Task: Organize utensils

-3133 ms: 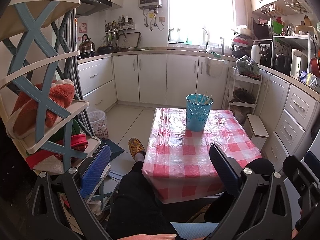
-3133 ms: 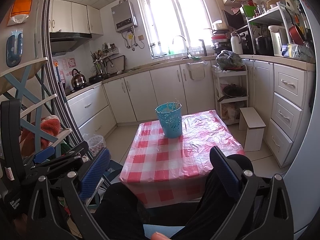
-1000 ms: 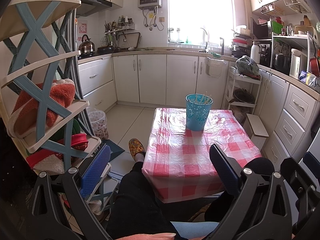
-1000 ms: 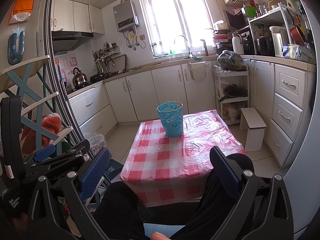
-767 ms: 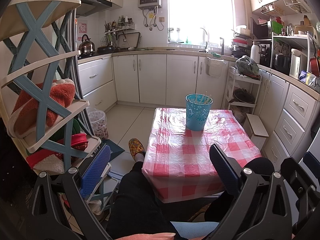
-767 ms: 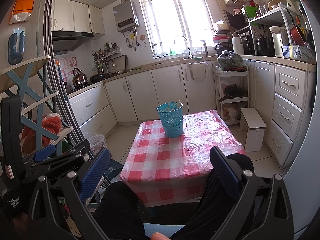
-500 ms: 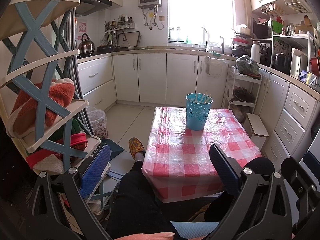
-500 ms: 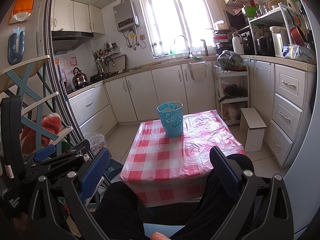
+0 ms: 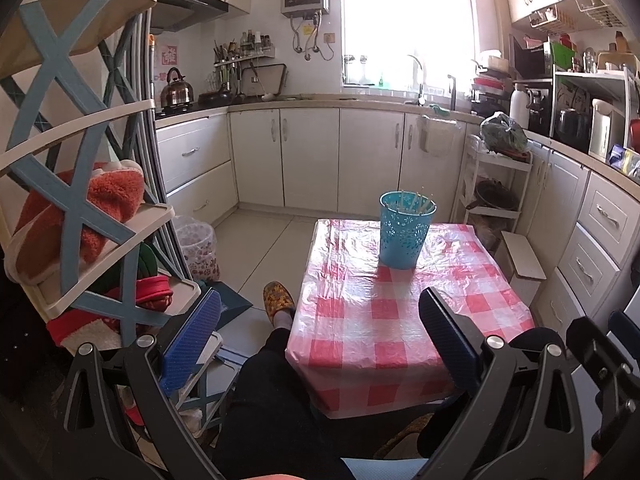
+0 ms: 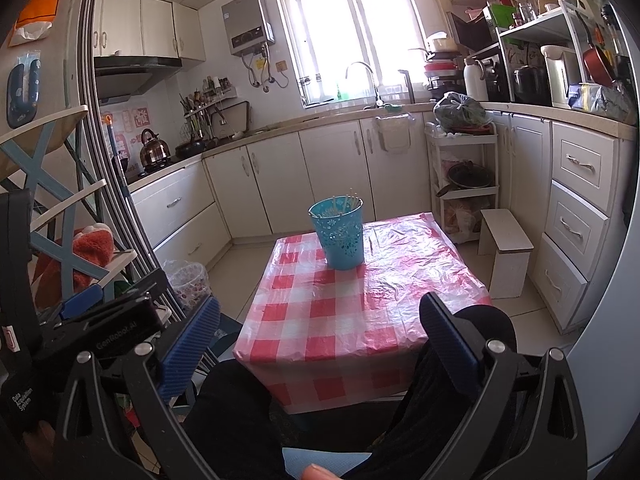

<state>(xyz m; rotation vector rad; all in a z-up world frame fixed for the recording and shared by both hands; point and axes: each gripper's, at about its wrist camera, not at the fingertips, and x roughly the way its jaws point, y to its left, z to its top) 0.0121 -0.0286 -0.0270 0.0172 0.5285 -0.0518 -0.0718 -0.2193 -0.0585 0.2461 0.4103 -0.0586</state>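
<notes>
A blue perforated holder (image 9: 405,232) stands at the far end of the low table with the red-and-white checked cloth (image 9: 400,320). Several thin utensils stick out of its top. The holder also shows in the right wrist view (image 10: 340,234). One thin utensil (image 10: 371,240) lies on the cloth just right of the holder. My left gripper (image 9: 320,344) is open and empty, held well back from the table above the person's lap. My right gripper (image 10: 320,344) is also open and empty, held back the same way.
A blue-and-cream shelf rack (image 9: 68,208) with an orange cloth stands close on the left. A small white stool (image 10: 506,252) and a white trolley (image 10: 464,184) stand right of the table. Kitchen cabinets (image 9: 312,160) line the back and right. The person's legs (image 9: 272,400) are below.
Nothing has visibly changed apart from very slight camera sway; both grippers stay open and held back from the table.
</notes>
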